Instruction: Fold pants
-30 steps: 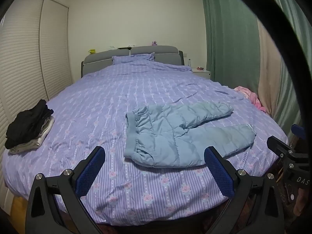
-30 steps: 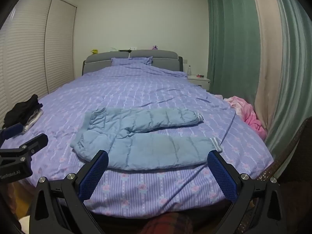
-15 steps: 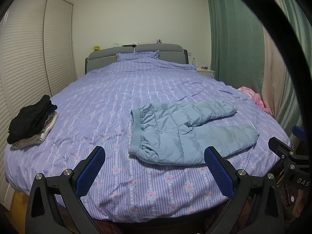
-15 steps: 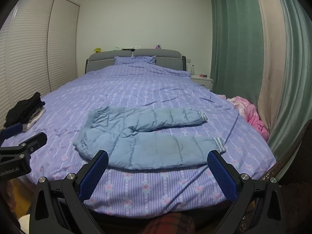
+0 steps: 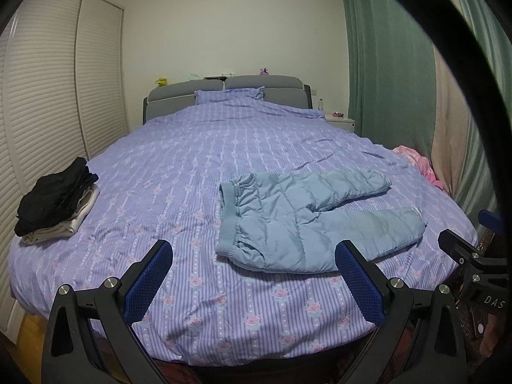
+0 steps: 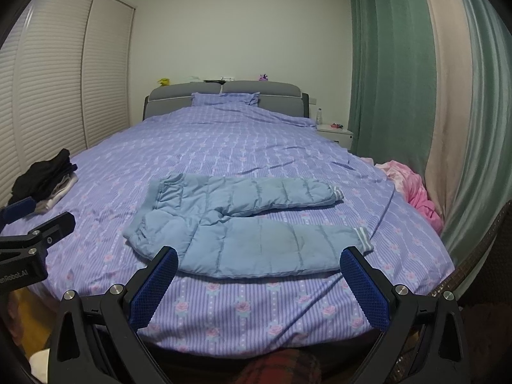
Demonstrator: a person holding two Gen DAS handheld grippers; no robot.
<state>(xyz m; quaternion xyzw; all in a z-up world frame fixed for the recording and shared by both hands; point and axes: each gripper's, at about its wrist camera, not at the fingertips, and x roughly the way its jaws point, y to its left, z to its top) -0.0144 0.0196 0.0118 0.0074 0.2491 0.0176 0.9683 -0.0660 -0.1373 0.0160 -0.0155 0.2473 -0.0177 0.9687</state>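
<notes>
Lying flat near the bed's (image 5: 224, 326) foot edge, the pants (image 6: 243, 227) are unfolded. Both the left gripper (image 5: 254, 276) and right gripper (image 6: 259, 283) hang apart and empty; pinch waistband and cuff of the far leg together, I'd judge, and lay it evenly onto the near one.

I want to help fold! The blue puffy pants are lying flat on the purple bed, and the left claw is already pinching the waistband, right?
Not quite. The blue puffy pants do lie flat on the purple bed, but the left claw is open and holds nothing, short of the waistband. The left wrist view shows it.
</notes>
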